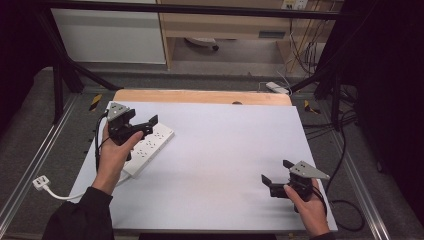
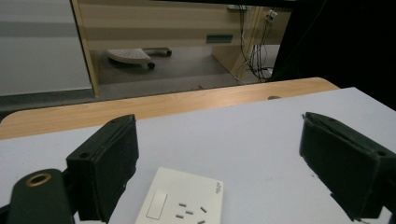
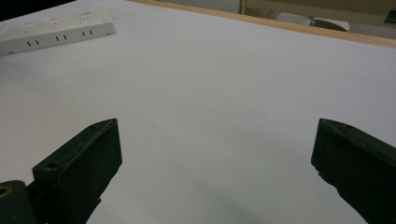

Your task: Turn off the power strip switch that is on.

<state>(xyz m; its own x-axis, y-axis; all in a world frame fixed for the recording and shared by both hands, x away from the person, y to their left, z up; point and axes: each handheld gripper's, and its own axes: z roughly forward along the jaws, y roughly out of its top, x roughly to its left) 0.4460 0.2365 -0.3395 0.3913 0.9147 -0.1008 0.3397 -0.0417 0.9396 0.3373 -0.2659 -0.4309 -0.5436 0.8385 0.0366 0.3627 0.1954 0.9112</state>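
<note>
Power strip (image 2: 184, 198) sits right below and between the wide-spread jaws of the left gripper (image 2: 219, 163), its switch end poking up into the gap, and neither pad is on it — nothing is pinched. From above, that gripper (image 1: 141, 126) hovers over the far end of the white strip (image 1: 150, 145), which lies slantwise near the left edge of the white table top (image 1: 225, 150), its cord (image 1: 65, 196) trailing off the side to a plug (image 1: 40, 182) on the floor. Over on the right, the right gripper (image 3: 215, 172) rests low with jaws just as wide apart and only bare table between them; it sits near the front right corner (image 1: 280, 182), well apart from the strip. So this looks like the approach step: the left hand is lining up on the strip's end. Next move, by my reading, calls for dropping the jaws squarely either side of the housing and closing evenly, so the strip doesn't skid or swivel.
</note>
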